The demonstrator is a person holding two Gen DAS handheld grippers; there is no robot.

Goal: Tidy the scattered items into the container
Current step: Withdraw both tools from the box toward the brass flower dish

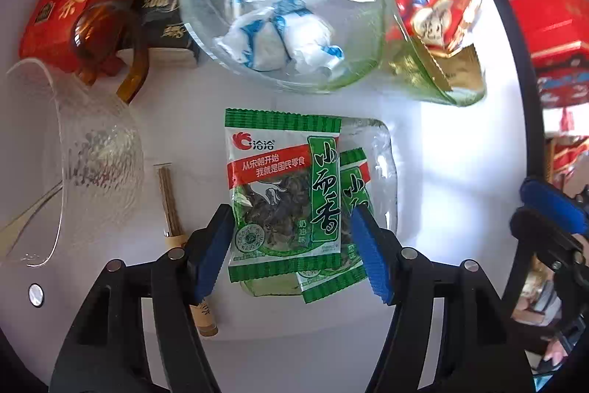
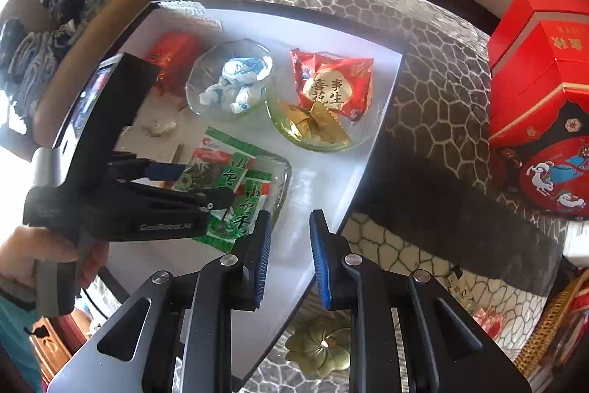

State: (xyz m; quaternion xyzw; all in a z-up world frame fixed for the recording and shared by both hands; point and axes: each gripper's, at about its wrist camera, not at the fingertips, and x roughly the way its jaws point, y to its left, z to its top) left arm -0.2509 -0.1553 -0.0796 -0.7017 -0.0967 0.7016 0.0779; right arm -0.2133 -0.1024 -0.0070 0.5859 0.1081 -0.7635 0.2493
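Note:
A green snack packet lies flat on a second one in a clear rectangular glass dish on the white table. My left gripper points down over them, one blue pad on each side of the top packet; the jaws stand open and the packet rests on the dish. In the right wrist view the left gripper, held by a hand, hovers over the same dish and packets. My right gripper hangs above the table's near corner, open, with nothing between its pads.
Behind the dish are a round glass bowl of white-and-blue candies and a green glass bowl with red and gold packets. On the left are a red tea box, a black box, an amber glass piece, a textured glass cup and an incense tube.

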